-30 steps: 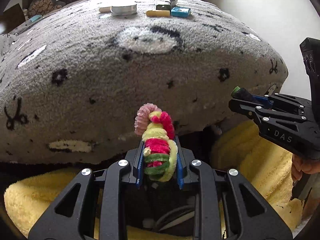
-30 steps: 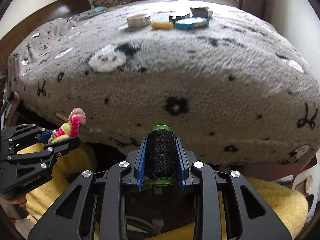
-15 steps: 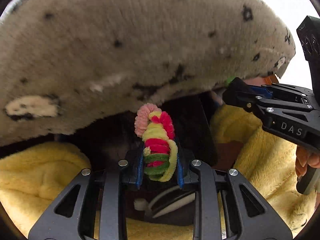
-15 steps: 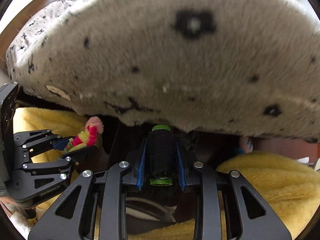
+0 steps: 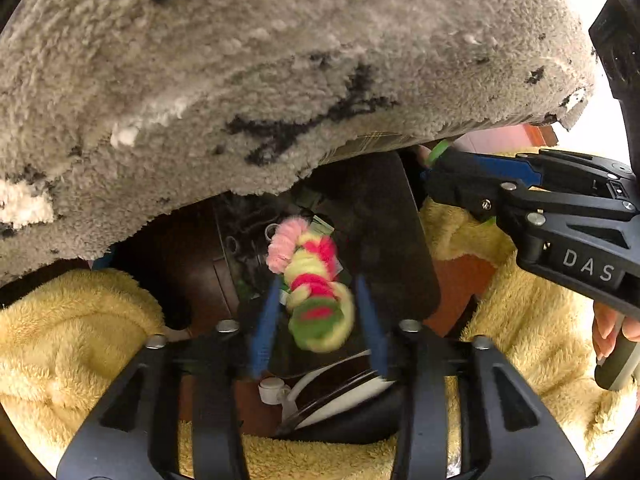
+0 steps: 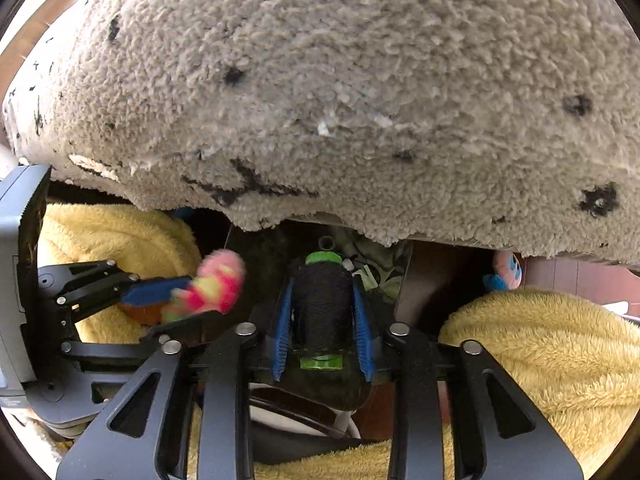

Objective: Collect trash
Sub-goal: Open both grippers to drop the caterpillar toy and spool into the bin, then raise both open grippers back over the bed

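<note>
Left tongs: the left gripper (image 5: 318,312) stands wide, its blue-padded fingers (image 5: 262,332) apart on either side of a fuzzy coil of pink, yellow, red and green pipe cleaner (image 5: 312,280). A gap shows between the coil and each pad, and the coil is blurred.
Pipe cleaner, other view: in the right wrist view the same coil (image 6: 208,286) sits at the tip of the left gripper (image 6: 180,304), seen from the side; blur hides whether it touches a finger there.
Right tongs: the right gripper (image 6: 322,320) is closed on a spool of black thread with green plastic ends (image 6: 322,304), upright between the two blue pads, which press its sides.
Right tongs, left view: the right gripper (image 5: 452,184) reaches in from the right; only a green sliver of the spool (image 5: 436,152) shows at its tip.
Below the tongs: a dark opening with a black bag-like lining (image 5: 380,240) lies under both grippers; its contents are dim and hard to name.
Overhead: a grey shaggy blanket with black marks (image 6: 320,100) fills the top of both views and cuts off everything behind it.
Sides: yellow fleece fabric (image 6: 540,352) bulges on both sides of the dark opening.
Hard to make out: a small pink and blue plush thing (image 6: 506,270) peeks from under the blanket edge, mostly hidden.
Cut off: part of a hand (image 5: 608,328) on the right gripper's handle shows at the frame edge.
</note>
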Demonstrator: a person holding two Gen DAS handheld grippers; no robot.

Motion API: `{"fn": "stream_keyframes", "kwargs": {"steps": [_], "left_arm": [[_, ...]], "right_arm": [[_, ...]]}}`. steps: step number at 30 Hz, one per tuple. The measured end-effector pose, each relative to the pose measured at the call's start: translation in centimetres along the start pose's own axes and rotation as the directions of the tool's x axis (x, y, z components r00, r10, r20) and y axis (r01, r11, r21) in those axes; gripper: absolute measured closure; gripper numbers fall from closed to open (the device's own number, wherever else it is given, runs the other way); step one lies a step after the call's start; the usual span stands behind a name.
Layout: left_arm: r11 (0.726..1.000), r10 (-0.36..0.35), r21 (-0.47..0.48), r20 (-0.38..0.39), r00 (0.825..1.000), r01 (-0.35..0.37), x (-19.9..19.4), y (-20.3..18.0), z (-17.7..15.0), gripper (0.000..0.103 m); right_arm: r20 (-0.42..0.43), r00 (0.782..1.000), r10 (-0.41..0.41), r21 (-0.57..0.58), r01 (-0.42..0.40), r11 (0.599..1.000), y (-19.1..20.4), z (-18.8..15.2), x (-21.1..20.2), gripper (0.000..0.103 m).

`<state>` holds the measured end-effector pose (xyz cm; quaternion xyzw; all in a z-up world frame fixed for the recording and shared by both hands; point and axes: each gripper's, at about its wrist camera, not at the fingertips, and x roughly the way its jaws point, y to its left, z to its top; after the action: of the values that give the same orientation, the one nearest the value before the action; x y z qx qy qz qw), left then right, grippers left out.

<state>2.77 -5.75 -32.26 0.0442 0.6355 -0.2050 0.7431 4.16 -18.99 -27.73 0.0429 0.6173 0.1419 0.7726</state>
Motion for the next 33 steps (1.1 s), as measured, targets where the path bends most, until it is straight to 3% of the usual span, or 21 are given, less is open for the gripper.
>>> {"fn": "stream_keyframes", "kwargs": {"steps": [5, 9, 12, 18, 26, 33], "left_arm": [[1.0, 0.031, -0.007, 0.025, 0.999, -0.031, -1.3, 0.5, 0.5, 0.044], [0.998, 0.063, -0.004, 0.065, 0.996, -0.063, -3.1, 0.9, 0.5, 0.031], [0.997, 0.081, -0.003, 0.116, 0.99, -0.081, -5.0, 0.6, 0.6, 0.024], [0.993, 0.112, -0.002, 0.239, 0.964, -0.115, -9.7, 0.3, 0.5, 0.019], [0.986, 0.164, -0.035, 0.358, 0.919, -0.162, -14.4, 1.1, 1.8, 0.018], [0.977, 0.207, -0.054, 0.459, 0.864, -0.206, -18.5, 1.6, 4.4, 0.018]], "right_arm": [[0.025, 1.0, -0.013, 0.016, 0.013, 1.0, -0.7, 0.4, -0.9, 0.048], [0.075, 0.996, -0.053, 0.025, 0.052, 0.998, -1.0, 0.6, -2.5, 0.024], [0.127, 0.989, -0.073, 0.024, 0.07, 0.997, -1.1, 0.7, -4.2, 0.013], [0.229, 0.969, -0.094, 0.035, 0.089, 0.995, -1.5, 1.4, -8.2, 0.012], [0.37, 0.921, -0.125, 0.037, 0.12, 0.992, -1.7, 3.0, -13.5, 0.01], [0.448, 0.882, -0.145, 0.033, 0.146, 0.989, -1.8, 6.1, -16.6, 0.01]]}}
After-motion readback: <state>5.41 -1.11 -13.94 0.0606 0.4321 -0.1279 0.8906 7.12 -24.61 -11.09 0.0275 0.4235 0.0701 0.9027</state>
